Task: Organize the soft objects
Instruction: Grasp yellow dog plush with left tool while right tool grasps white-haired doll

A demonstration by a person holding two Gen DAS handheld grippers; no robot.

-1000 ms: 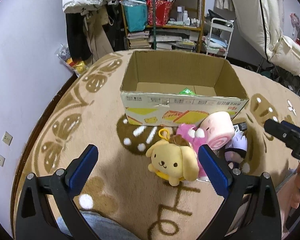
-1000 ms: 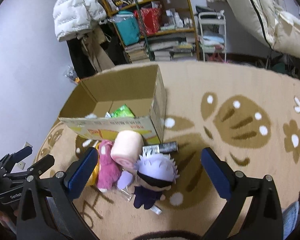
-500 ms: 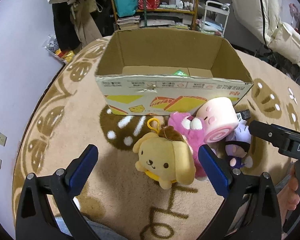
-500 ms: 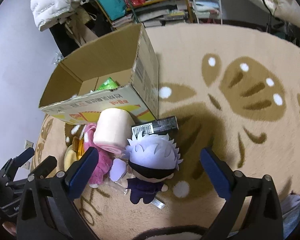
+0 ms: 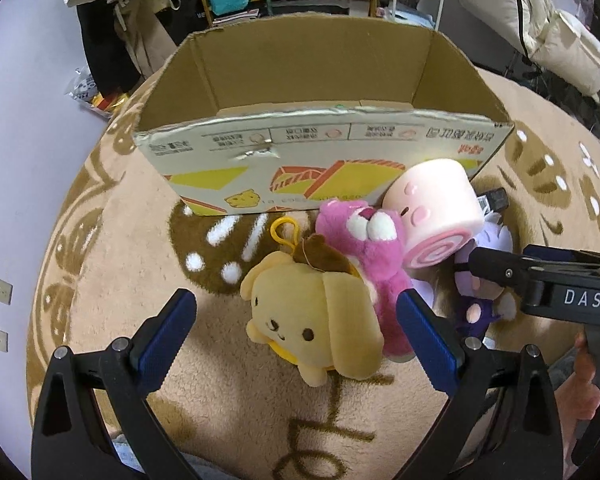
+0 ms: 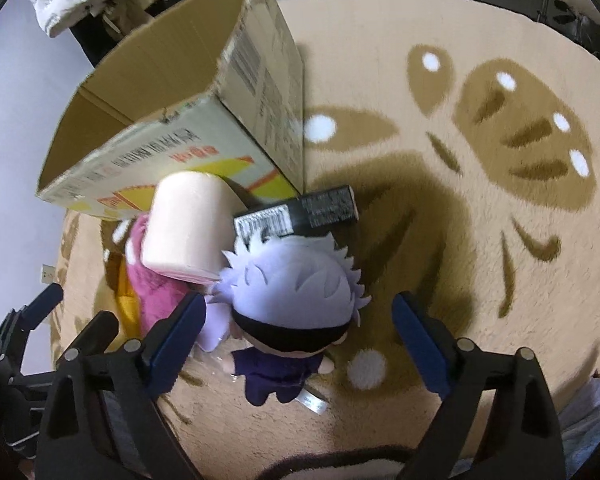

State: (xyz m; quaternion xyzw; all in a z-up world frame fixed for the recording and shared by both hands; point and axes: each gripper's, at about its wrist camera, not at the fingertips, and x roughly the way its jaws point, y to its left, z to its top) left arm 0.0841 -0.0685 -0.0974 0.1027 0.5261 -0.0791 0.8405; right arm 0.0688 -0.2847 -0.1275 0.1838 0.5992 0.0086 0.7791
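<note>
Lying on a tan rug (image 5: 112,280) with brown leaf patterns, a cardboard box (image 5: 320,168) stands open-topped, and every soft toy sits just outside its printed front wall. Nearest that wall is a pink roll cushion (image 5: 436,216), leaning against the box's front right corner. Touching the roll on its left is a pink bear (image 5: 364,240), and in front of the bear, further from the box, lies a yellow dog plush (image 5: 312,320) with a yellow ring clip pointing toward the box. On the other side of the roll, a doll (image 6: 292,292) with pale lilac hair, a black blindfold and a dark purple body lies face up, its head toward the box. A black carton (image 6: 300,212) lies by the box's corner, touching the top of the doll's head.

Both claws point steeply down at the rug. The left claw (image 5: 296,332) is released, its blue pads spread wide on either side of the dog without touching it. The right claw (image 6: 300,332) has its jaws closing, yet they remain wide apart; the doll lies between the pads, which do not press on it. Part of a hand (image 5: 580,392) shows below the right claw's black frame in the left wrist view. Shelves and a white jacket stand behind the box, well away from the toys.
</note>
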